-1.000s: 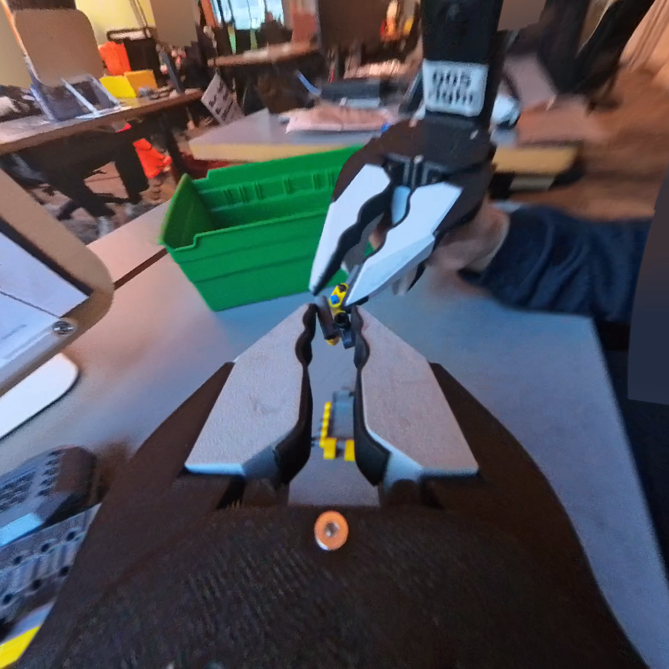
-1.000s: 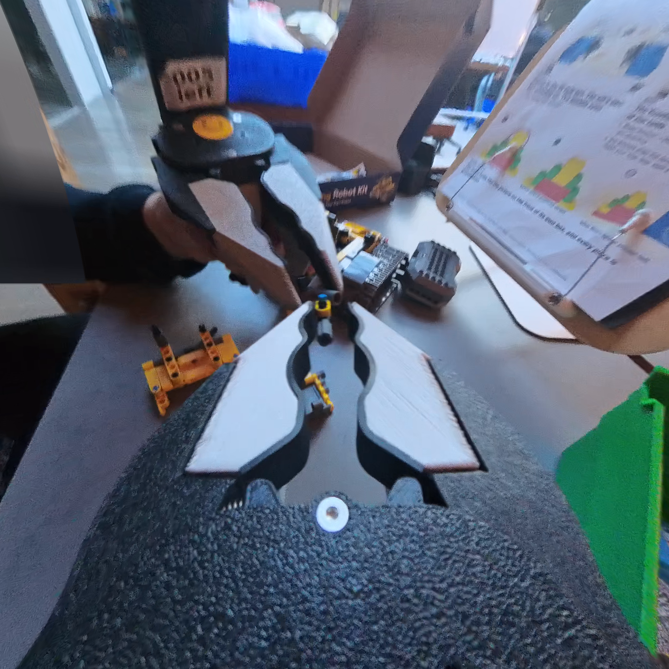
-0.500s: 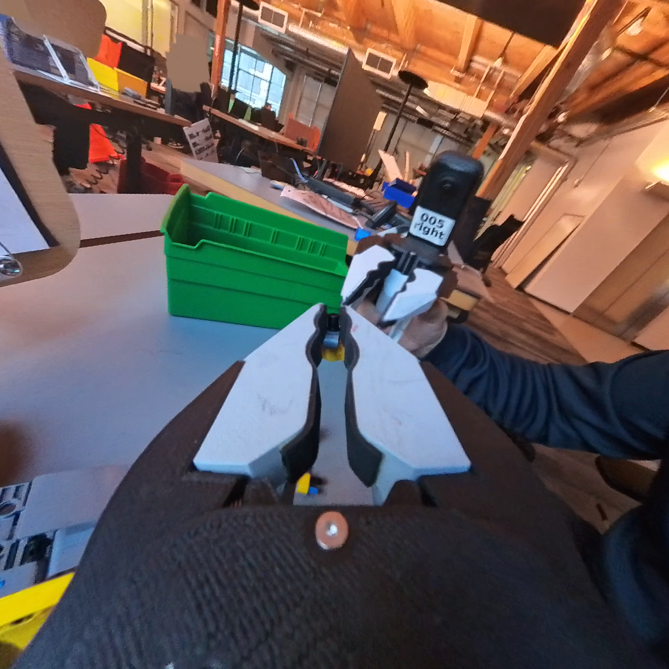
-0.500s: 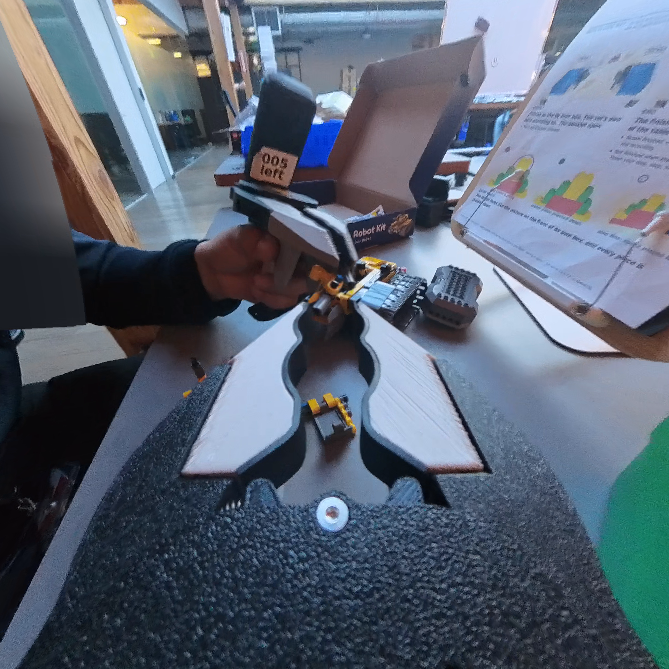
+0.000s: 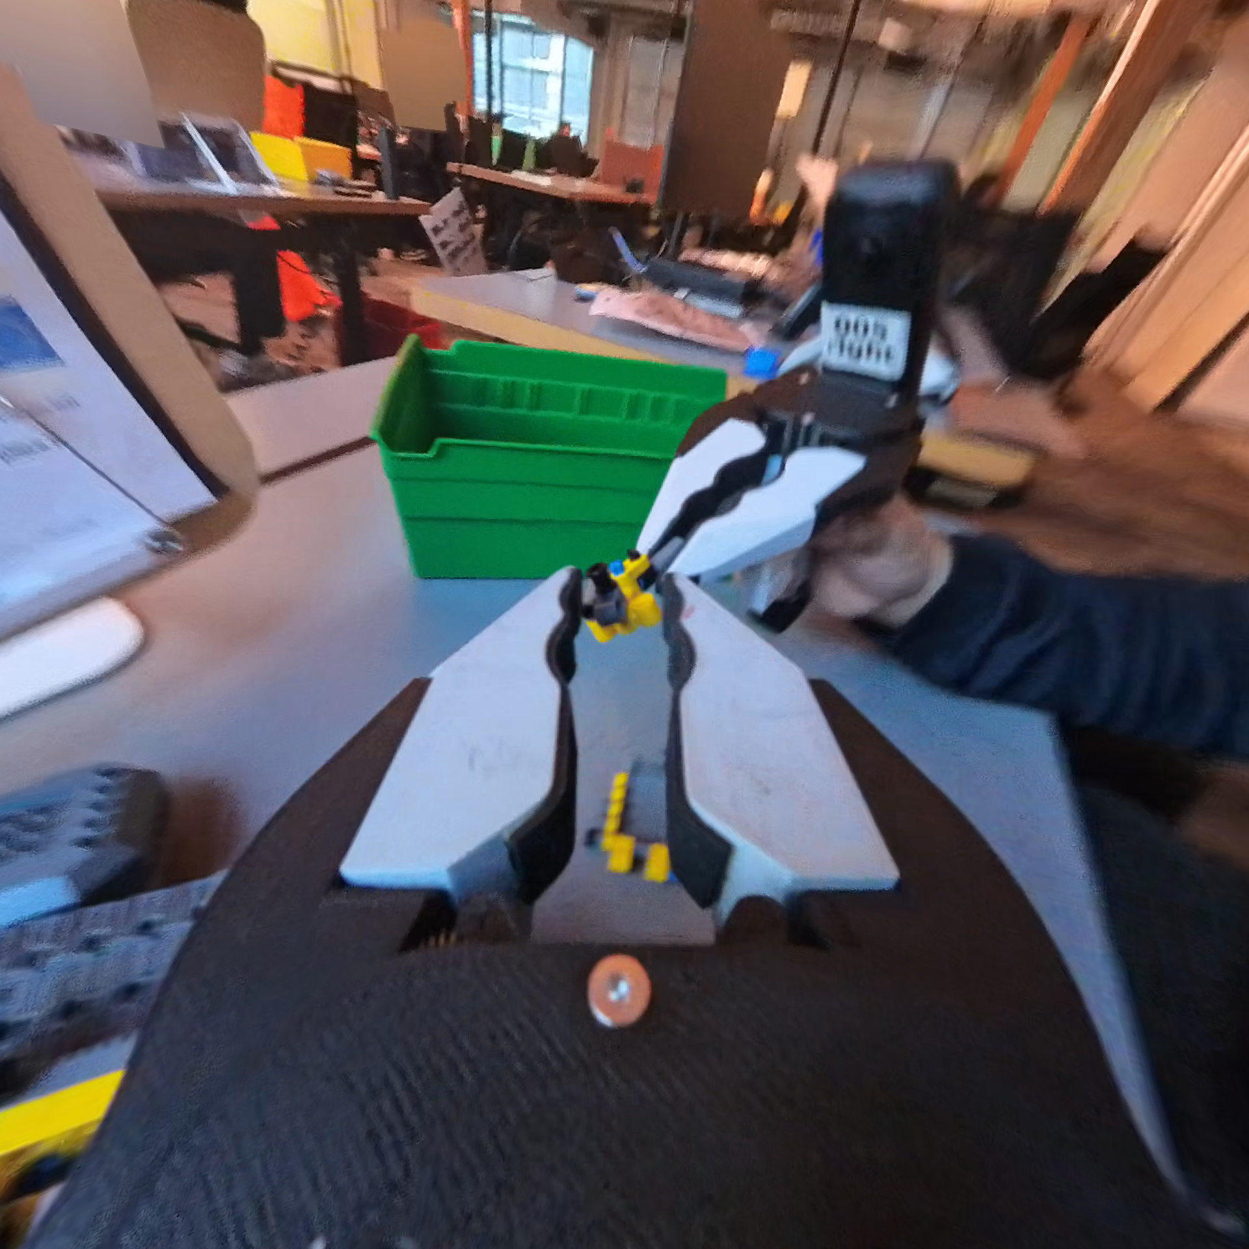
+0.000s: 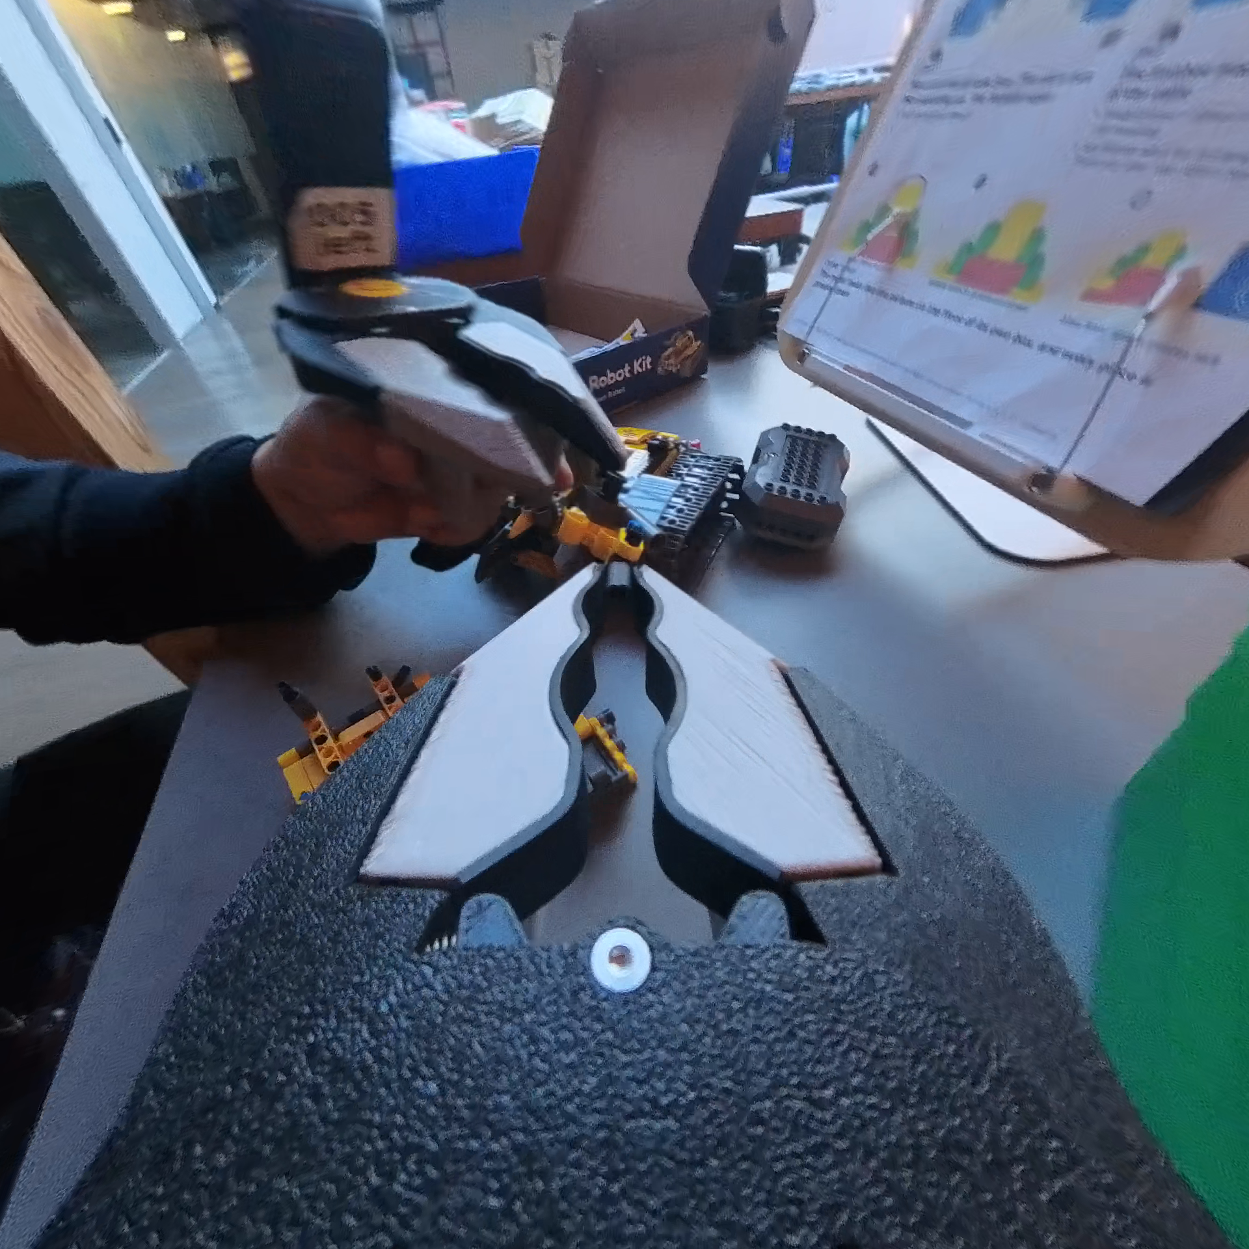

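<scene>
Two grippers, left gripper point(image 5: 620, 595) and right gripper point(image 6: 616, 580), pinching one yellow-black brick piece point(image 5: 618, 603)

Wrist views face each other, close, sharing table point(image 5: 284, 649)

We see an open workshop hall: a grey desk point(image 5: 284, 628) in front, more tables point(image 5: 284, 203) behind it, and a bright window point(image 5: 534, 88) at the far end. Timber posts point(image 5: 1044, 101) rise on one side. A polished floor point(image 6: 223, 351) runs beside glass partitions point(image 6: 88, 176), with ceiling lights point(image 6: 118, 8) overhead.
</scene>
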Action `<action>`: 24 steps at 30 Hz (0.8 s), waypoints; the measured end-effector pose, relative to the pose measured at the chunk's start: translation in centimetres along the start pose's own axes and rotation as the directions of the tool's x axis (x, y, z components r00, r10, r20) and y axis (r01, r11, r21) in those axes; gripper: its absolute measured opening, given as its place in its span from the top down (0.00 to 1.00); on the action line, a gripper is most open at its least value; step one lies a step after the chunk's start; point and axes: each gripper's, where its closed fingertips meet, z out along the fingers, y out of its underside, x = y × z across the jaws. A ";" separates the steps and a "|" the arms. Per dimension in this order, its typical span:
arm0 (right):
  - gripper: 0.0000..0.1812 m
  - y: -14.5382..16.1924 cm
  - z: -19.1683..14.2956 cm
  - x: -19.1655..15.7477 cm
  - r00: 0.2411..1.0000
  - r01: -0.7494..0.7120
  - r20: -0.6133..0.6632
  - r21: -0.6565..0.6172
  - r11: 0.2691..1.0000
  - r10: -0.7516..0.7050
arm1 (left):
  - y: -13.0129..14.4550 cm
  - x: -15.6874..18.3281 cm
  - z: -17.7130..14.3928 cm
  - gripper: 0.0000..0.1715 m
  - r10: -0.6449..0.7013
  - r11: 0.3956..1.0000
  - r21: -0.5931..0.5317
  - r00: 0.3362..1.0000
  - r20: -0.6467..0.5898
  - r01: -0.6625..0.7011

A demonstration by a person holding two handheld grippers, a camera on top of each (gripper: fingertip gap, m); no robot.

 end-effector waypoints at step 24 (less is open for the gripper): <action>0.98 3.0 0.4 -1.5 0.903 -0.326 0.231 -0.180 0.928 0.362 | 4.7 0.3 1.5 0.85 0.725 0.673 -0.327 0.680 0.114 -0.663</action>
